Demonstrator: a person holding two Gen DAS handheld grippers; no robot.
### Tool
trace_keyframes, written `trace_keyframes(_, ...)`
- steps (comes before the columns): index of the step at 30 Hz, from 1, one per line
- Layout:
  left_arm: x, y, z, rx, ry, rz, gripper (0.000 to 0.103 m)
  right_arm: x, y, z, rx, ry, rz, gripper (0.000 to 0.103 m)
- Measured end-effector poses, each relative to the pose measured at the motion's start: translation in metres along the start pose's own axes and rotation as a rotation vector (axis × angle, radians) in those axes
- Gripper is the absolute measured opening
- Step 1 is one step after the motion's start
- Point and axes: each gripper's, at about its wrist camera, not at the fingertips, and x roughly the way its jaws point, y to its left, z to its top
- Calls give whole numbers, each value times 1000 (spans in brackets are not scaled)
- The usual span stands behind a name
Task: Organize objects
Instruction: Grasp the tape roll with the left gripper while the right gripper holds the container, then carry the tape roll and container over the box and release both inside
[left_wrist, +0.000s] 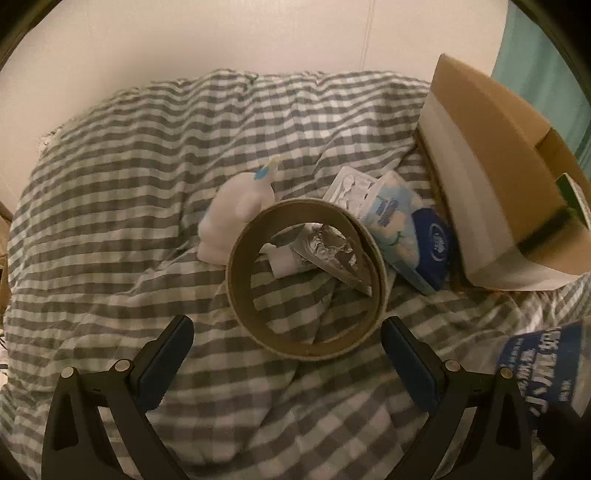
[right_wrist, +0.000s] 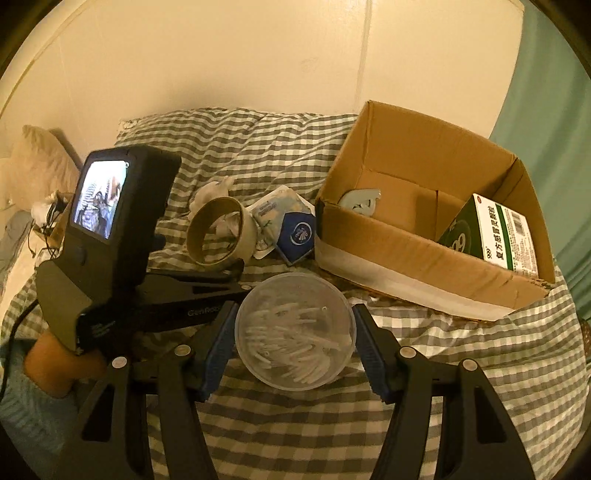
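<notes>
A brown tape roll (left_wrist: 306, 280) stands on the checked bedspread just ahead of my open, empty left gripper (left_wrist: 286, 343); it also shows in the right wrist view (right_wrist: 218, 232). My right gripper (right_wrist: 293, 341) is shut on a clear round tub of cotton swabs (right_wrist: 295, 330), held above the bed in front of the cardboard box (right_wrist: 413, 254). The box holds a green and white medicine carton (right_wrist: 491, 236) and a grey piece (right_wrist: 360, 201). Behind the roll lie a white bottle (left_wrist: 236, 218), a foil pack (left_wrist: 332, 254), a tissue pack (left_wrist: 397, 225) and a blue packet (left_wrist: 434, 247).
The left gripper's body with its lit screen (right_wrist: 107, 214) crosses the left of the right wrist view. The cardboard box (left_wrist: 495, 177) stands at the right on the checked bedspread (left_wrist: 129, 184). A wall runs behind, a teal curtain (right_wrist: 554, 129) at the right, a pillow (right_wrist: 37, 166) far left.
</notes>
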Motion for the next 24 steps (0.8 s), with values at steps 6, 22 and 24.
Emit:
trace_keyframes(6,14,3,8,-32,4,-39,99,22,-6,-4,55,49,41,62)
trace_keyframes(22,-96,10,-14,-40,-93,-33,80,-38,-5,12,31,-84,-5,61)
trace_keyframes(24,-119,9,-10,-42,-124,-26,80,-60,-6,15,33,-125,-2,61)
